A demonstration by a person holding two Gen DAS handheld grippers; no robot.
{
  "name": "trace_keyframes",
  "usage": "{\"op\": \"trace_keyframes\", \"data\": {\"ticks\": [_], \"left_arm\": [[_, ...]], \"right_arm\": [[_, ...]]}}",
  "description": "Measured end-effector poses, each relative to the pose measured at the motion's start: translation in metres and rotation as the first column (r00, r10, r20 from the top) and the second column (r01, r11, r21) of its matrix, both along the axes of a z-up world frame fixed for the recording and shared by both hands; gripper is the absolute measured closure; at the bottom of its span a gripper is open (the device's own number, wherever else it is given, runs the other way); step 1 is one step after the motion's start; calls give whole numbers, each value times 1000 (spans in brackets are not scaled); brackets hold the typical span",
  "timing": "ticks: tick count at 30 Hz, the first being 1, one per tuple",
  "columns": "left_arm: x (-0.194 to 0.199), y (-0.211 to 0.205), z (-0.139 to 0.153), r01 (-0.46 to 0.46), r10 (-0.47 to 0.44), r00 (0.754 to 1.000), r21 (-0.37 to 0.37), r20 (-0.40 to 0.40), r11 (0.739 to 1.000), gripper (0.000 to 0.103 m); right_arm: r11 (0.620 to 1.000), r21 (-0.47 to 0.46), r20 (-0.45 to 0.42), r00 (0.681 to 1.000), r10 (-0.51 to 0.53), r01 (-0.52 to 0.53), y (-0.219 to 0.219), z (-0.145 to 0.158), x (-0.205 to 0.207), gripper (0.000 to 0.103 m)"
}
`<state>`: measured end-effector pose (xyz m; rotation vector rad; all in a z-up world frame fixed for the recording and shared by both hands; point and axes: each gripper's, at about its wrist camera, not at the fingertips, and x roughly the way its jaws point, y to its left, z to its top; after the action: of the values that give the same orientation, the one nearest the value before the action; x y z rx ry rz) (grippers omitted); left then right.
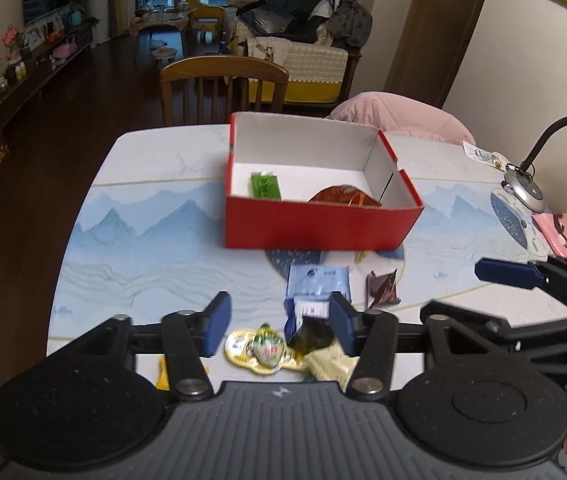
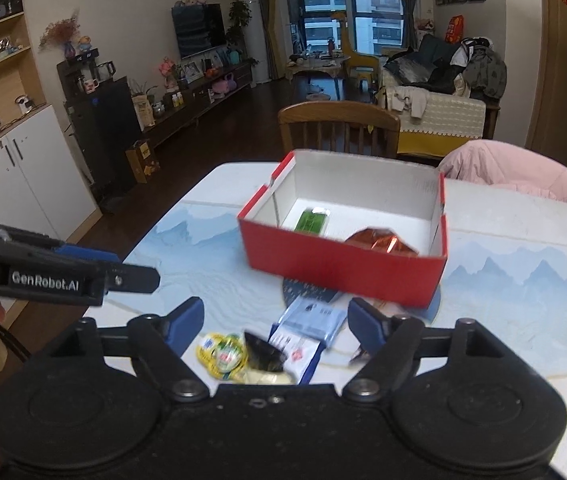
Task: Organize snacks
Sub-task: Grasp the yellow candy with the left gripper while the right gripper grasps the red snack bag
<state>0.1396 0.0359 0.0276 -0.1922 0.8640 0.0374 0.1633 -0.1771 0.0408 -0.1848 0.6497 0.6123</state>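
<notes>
A red cardboard box (image 1: pixel 315 224) (image 2: pixel 339 264) stands open on the table, holding a green packet (image 1: pixel 265 186) (image 2: pixel 312 221) and an orange foil snack (image 1: pixel 343 195) (image 2: pixel 379 242). In front of it lie loose snacks: a light blue packet (image 1: pixel 317 278) (image 2: pixel 315 316), a dark brown wrapper (image 1: pixel 383 286), a yellow-rimmed jelly cup (image 1: pixel 263 348) (image 2: pixel 223 352), a black packet (image 1: pixel 311 334) (image 2: pixel 263 356) and a pale yellow packet (image 1: pixel 331 364). My left gripper (image 1: pixel 279 324) is open and empty above them. My right gripper (image 2: pixel 277 326) is open and empty over the same pile.
A wooden chair (image 1: pixel 223 88) stands behind the table, and a pink jacket (image 1: pixel 399 114) hangs at the far right. A desk lamp (image 1: pixel 543 160) and a pink card (image 1: pixel 563 232) sit at the table's right edge. The table (image 1: pixel 143 248) has a blue mountain-print mat.
</notes>
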Motion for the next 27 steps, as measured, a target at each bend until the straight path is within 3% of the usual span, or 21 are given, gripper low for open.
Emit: {"op": "trace_keyframes", "data": {"ticks": [5,10,17,27], "left_arm": [[-22,7,-10,-31,31,999,10,17,999,29],[-39,13,-25,-49,48,998,37,27,998,23],[-43,40,-63,-120,117,991,-39,-68,992,22],[-40,63,-104,-177,176,973,3,-152,984,22]], "right_arm": [[1000,-5,-24,1000,16,-16,-1,-19,-19,12],[1000,-11,-43,999,-15,14,-6,-42,-30,1],[999,-47,-128,992,-8,2,-7,-90,-34,0],[989,-133,-204,978,41,-70,5,-148,-26,0]]}}
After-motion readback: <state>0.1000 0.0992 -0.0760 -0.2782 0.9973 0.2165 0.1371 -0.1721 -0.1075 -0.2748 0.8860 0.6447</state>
